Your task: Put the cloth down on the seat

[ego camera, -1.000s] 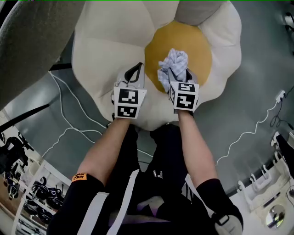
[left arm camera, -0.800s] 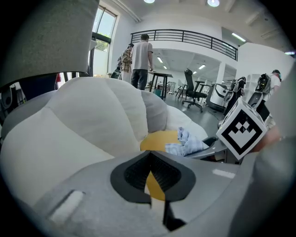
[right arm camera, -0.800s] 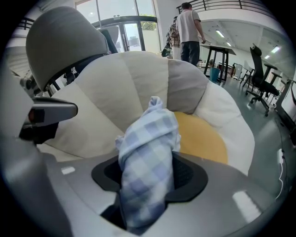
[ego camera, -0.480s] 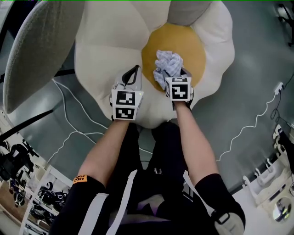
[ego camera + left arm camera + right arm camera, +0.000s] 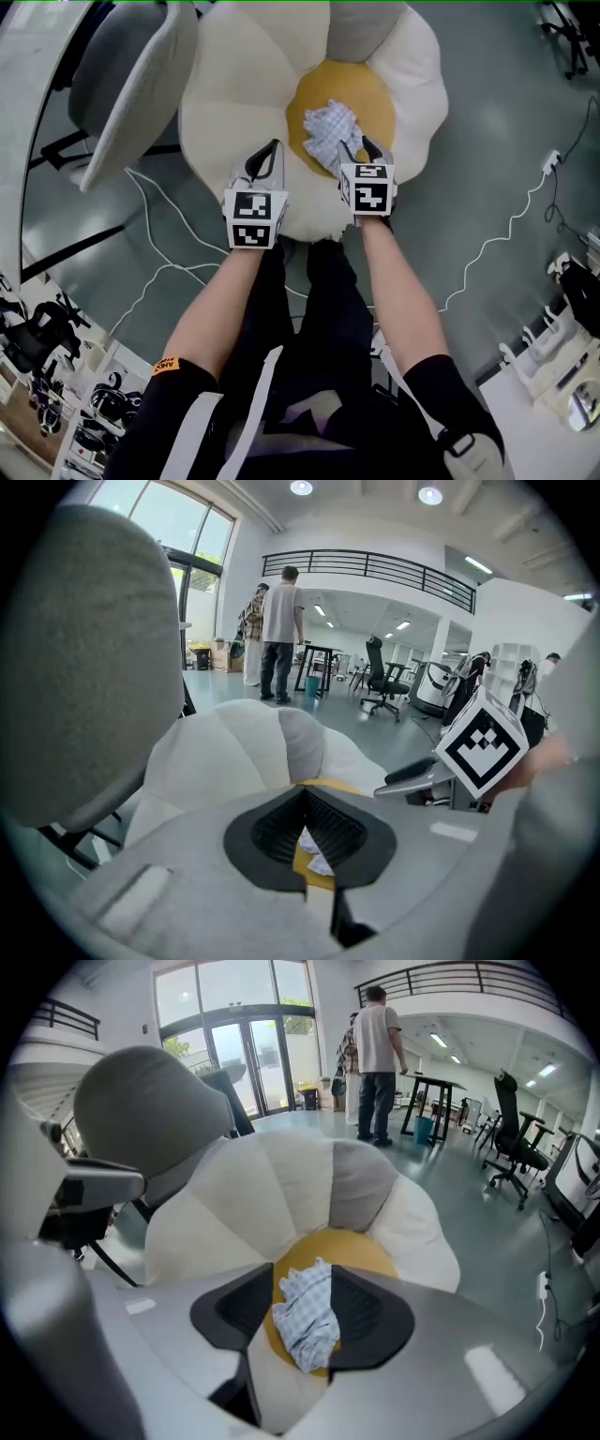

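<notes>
- cloth [image 5: 330, 131]: crumpled, pale checked, lies on the seat [image 5: 234, 103], on the near-left part of its yellow centre [image 5: 361, 84].
- seat: flower-shaped cushion with white petals round the yellow centre and one grey petal [image 5: 361, 28] on the far side.
- right gripper [image 5: 353, 148]: hangs over the near edge of the yellow centre, pointing steeply down.
  - Jaws are apart and have just been closing in.
  - Its own view frames the cloth in the gap between them, but the cloth lies down on the seat and the pads don't press on it, so the gripper holds nothing.
  - In the head view one finger overlaps the cloth's near edge; contact can't be told from there.
- left gripper [image 5: 272, 150]: just left of the right one, over a white front petal, apart from the cloth.
  - Tips are drawn together with nothing gripped.
  - Its own view shows a sliver of yellow and cloth through the slot behind the tips.
- forearms [image 5: 220, 309]: bare, one behind each gripper, reaching out over the seat's front edge.
- grey chair [image 5: 141, 84]: stands beside the seat on the left, its shell close to the petals.
- cables [image 5: 150, 202]: white, trailing over the grey floor [image 5: 487, 141] on both sides of the seat.
- the gripper views show two people [image 5: 277, 630] standing well beyond the seat, and an office chair [image 5: 384, 682] further right.
</notes>
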The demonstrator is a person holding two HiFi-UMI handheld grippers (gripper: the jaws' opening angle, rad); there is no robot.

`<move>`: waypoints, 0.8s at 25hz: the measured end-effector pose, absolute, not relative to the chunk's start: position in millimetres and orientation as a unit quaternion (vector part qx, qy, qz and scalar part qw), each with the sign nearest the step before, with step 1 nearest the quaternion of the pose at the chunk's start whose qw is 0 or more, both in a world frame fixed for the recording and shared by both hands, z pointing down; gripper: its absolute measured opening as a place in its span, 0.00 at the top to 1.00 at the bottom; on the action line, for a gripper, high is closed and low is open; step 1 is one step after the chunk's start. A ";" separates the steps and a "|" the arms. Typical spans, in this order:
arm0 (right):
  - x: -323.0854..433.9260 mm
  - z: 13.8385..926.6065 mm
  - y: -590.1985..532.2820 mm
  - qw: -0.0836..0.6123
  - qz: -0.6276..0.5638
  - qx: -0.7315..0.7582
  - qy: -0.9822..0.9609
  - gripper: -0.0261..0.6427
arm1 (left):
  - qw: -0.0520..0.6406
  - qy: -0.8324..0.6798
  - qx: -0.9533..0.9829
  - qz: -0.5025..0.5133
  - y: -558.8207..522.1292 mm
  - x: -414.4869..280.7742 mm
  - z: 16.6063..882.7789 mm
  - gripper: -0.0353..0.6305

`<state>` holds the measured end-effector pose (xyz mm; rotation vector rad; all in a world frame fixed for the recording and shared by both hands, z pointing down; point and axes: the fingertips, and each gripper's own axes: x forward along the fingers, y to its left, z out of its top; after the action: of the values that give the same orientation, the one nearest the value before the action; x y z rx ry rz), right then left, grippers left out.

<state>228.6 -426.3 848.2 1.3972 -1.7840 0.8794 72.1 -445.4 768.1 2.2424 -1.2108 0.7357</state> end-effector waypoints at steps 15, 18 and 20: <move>195.3 666.7 -380.0 0.286 0.307 0.618 -0.665 0.96 | 0.222 -0.413 0.850 0.240 -398.7 55.0 625.0 0.95; 184.6 640.0 -371.4 0.275 0.297 0.628 -0.665 0.96 | 0.220 -0.401 0.860 0.226 -389.8 52.2 601.4 0.95; 178.9 620.2 -363.6 0.268 0.289 0.634 -0.666 0.96 | 0.218 -0.388 0.869 0.216 -382.1 51.7 583.5 0.95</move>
<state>178.9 -363.6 620.2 1.7101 -1.7960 0.7807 51.7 -382.1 583.5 2.4053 -1.0737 0.5983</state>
